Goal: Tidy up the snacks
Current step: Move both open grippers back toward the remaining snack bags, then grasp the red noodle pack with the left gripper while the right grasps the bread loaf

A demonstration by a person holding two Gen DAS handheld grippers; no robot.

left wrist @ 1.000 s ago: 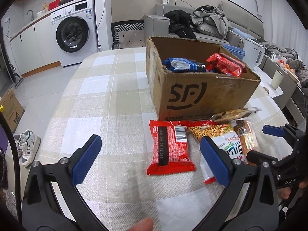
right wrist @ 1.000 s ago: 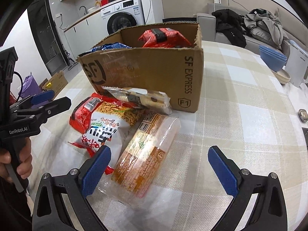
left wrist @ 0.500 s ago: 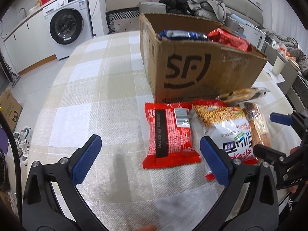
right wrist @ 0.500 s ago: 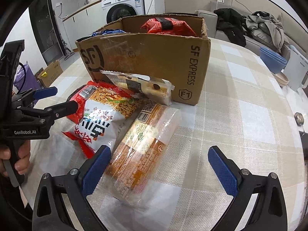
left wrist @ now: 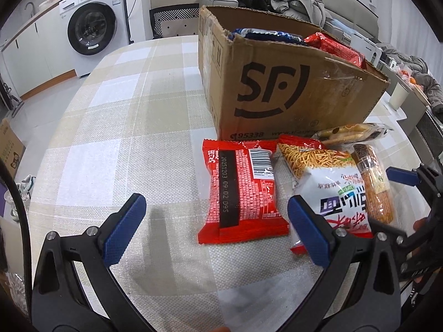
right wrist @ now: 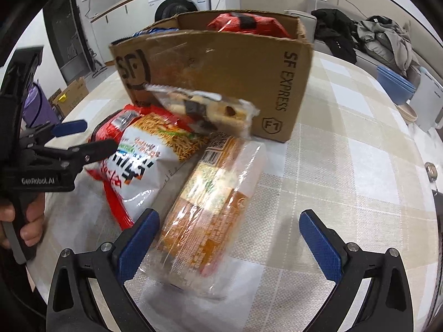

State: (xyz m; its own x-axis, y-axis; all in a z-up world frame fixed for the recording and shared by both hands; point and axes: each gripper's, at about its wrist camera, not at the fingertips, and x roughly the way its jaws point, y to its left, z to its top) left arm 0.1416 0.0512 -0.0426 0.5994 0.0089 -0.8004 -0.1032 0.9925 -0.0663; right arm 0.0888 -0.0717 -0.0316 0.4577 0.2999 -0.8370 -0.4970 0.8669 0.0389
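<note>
Crinkly film everywhere: the flat red foil snack packet (left wrist: 242,191) lies on the checked surface (left wrist: 116,127) before the brown cardboard box (left wrist: 279,88), between the left gripper (left wrist: 213,229)'s wide-apart jaws. Light, slippery, likely brittle inside, so pinch a sealed edge. Right gripper (right wrist: 229,238), jaws also apart, frames the clear-wrapped orange biscuit pack (right wrist: 213,210).

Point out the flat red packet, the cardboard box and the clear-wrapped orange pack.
flat red packet (left wrist: 242,191), left wrist view, middle of its back face.
cardboard box (left wrist: 277,94), left wrist view, printed front wall.
clear-wrapped orange pack (right wrist: 210,210), right wrist view, middle of wrapper.
</note>
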